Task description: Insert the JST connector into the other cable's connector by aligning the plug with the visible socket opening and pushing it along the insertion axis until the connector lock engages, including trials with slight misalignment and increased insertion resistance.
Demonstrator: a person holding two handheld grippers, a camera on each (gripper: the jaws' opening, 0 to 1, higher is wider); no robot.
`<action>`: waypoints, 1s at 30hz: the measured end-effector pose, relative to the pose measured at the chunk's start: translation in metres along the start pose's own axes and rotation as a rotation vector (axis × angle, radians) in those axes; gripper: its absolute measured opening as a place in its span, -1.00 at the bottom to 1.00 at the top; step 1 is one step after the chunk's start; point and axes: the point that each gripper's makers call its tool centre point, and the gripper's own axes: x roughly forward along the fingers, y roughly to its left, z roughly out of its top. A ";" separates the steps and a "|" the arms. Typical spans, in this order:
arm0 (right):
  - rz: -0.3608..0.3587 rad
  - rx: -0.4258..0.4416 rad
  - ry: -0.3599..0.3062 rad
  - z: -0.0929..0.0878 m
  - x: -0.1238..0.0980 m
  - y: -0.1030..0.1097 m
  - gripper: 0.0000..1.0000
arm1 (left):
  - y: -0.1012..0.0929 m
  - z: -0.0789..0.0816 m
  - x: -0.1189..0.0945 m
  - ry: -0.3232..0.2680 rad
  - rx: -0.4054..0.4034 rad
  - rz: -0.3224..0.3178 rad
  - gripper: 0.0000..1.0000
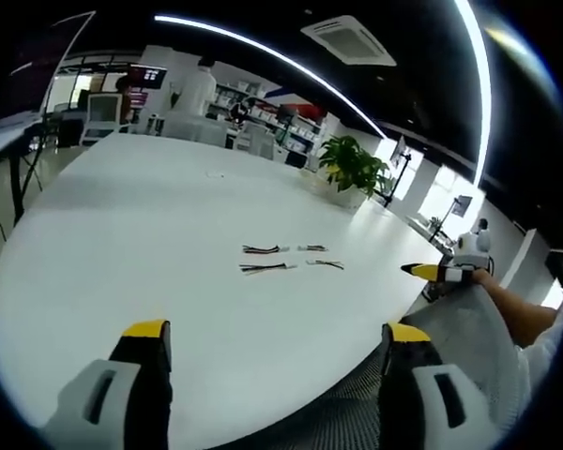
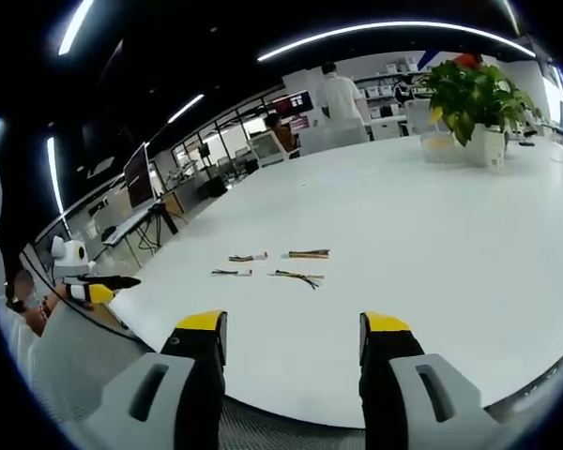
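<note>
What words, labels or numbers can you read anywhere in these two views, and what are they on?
None can be read.
Dark wall screen: red patches, too blurred to read.
Black monitor on a side desk: blank.
Short multicoloured cable pieces on the round white table: no readable marking.
Yellow-tipped grey left gripper and right gripper: no lettering visible.

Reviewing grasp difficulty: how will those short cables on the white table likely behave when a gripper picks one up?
The cables look thin and loose-wired, so probably floppy and very light. Lying flat on the smooth white table, they may slide when nudged.
</note>
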 end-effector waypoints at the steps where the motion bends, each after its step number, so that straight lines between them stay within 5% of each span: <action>1: 0.000 0.002 -0.001 0.000 0.000 0.001 0.11 | 0.002 -0.001 0.000 0.011 0.010 0.014 0.85; 4: 0.007 -0.027 0.020 -0.001 0.001 0.002 0.13 | 0.006 -0.006 0.001 0.074 0.094 0.056 0.91; 6: 0.047 -0.102 -0.008 0.006 0.002 0.008 0.17 | 0.004 -0.002 0.002 0.057 0.127 0.058 0.92; 14: 0.062 -0.114 -0.079 0.033 0.002 -0.002 0.17 | -0.001 0.004 0.002 0.061 0.075 -0.009 0.97; 19: 0.146 -0.104 -0.134 0.053 0.007 0.010 0.15 | -0.002 0.026 0.005 0.009 0.091 -0.085 0.97; 22: 0.187 -0.180 -0.114 0.060 0.008 0.018 0.12 | -0.002 0.045 0.005 -0.055 0.066 -0.134 0.97; 30: 0.289 -0.355 -0.142 0.114 0.001 0.029 0.05 | -0.002 0.087 0.005 -0.120 0.101 -0.284 0.96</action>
